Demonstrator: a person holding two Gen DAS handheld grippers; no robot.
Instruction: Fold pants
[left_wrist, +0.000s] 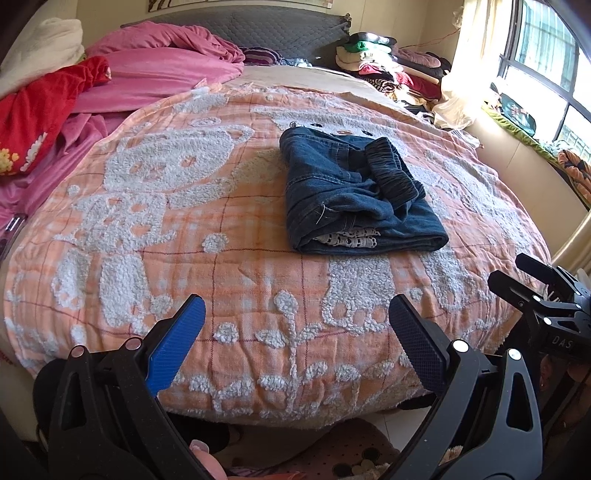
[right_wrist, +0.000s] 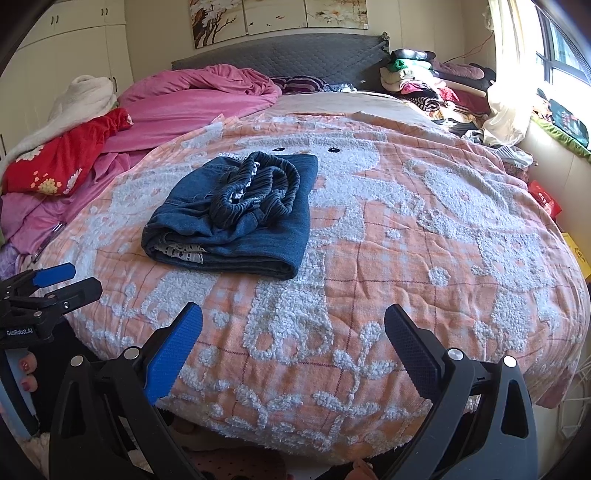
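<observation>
Fingers spread wide and empty, the left gripper (left_wrist: 295, 343) and right gripper (right_wrist: 293, 349) hover at the near edge of the bed (right_wrist: 424, 258), well short of the pants (right_wrist: 236, 218), folded into a denim bundle mid-blanket. Judged nearly done; flattening the bunched waistband (right_wrist: 251, 192) would tidy the fold.

My left gripper (left_wrist: 297, 321) is matte black plastic with two angled, triangular-cutout arms joined by round silver screws. One finger pad (left_wrist: 177, 343) is bright blue and ribbed; the other is black with a fine grid texture. My right gripper (right_wrist: 293, 332) is built the same, blue pad and black pad. White lettering reads "GenRobot.AI" on the left gripper's side body. My fingernails (right_wrist: 26, 365) wear glittery dark red polish.
</observation>
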